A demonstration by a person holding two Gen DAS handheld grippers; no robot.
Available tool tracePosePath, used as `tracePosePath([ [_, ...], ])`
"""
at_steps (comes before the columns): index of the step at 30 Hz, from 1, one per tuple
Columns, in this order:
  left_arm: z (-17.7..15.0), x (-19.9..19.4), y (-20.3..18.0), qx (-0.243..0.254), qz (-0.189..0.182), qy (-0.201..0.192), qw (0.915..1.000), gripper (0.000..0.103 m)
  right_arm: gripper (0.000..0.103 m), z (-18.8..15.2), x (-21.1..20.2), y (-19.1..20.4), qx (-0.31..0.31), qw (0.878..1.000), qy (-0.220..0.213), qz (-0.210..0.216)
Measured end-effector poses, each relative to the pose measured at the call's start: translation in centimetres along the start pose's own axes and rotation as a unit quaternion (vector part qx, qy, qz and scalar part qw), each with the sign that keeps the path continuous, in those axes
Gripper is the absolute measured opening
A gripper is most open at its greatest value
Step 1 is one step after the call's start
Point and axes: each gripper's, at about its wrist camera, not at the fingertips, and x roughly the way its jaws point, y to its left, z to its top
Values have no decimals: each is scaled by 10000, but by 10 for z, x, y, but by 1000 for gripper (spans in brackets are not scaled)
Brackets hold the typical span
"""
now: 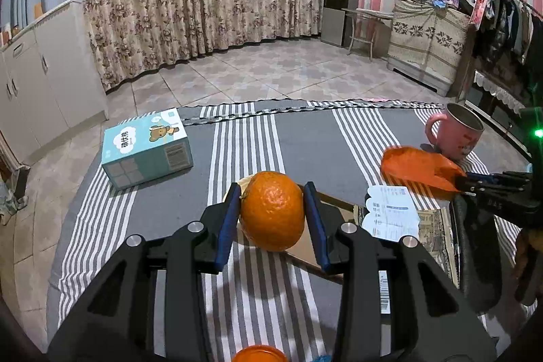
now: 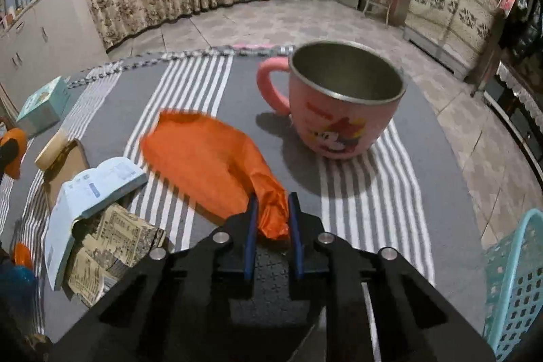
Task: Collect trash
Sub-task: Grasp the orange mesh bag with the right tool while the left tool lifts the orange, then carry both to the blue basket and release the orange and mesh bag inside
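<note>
Striped grey-and-white cloth covers the worktop [image 1: 298, 138], with tiled floor, flowered curtains and pink-striped walls behind it. On the cloth stand a teal tissue box [image 1: 147, 148] and a pink cup [image 2: 342, 100]; a folded leaflet [image 2: 91, 189] lies on some newspaper [image 2: 112, 243], and the corner of a teal basket [image 2: 516, 287] shows at the right edge of the right wrist view.

The left claw [image 1: 271, 209] is partly open, with an orange [image 1: 271, 209] between its blue pads; the left pad seems to touch the peel, but whether the right one does I cannot tell. The right claw [image 2: 271, 219] is nearly closed and pinches the bunched end of an orange plastic bag [image 2: 210, 158], whose loose body trails over the cloth just beside the cup.

The bag looks like the trash in hand, and the basket is probably where it goes. It is limp, so lifting it well up before swinging right should keep its tail from dragging against the cup. Keeping the pinch firm matters, since thin film slips easily.
</note>
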Motion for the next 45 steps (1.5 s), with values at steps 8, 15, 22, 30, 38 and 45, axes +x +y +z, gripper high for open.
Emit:
tracePosePath([
  [8,9,-24,-14,-9,9,-195,9998,37,17,-13,-56,-32,151,9982,-585,45],
  [15,19,-60,-58,154,-235,-510,9983,37,17,-49,-118,-87,418,9940,-967,-299],
  [22,17,-84,-127,391,-621,-702,9948,37,17,-92,-173,-168,788,9851,-1142,-1015],
  [30,6,-91,-221,797,-1072,-662,9888,37,17,-137,-194,-263,1614,9639,-1145,-1783],
  [38,-11,-85,-316,1144,-1557,-585,9794,37,17,-148,-184,-306,1891,9566,-1005,-1978],
  [45,-29,-75,-399,1410,-2068,-475,9670,37,17,-161,-187,-345,2119,9477,-973,-2178],
])
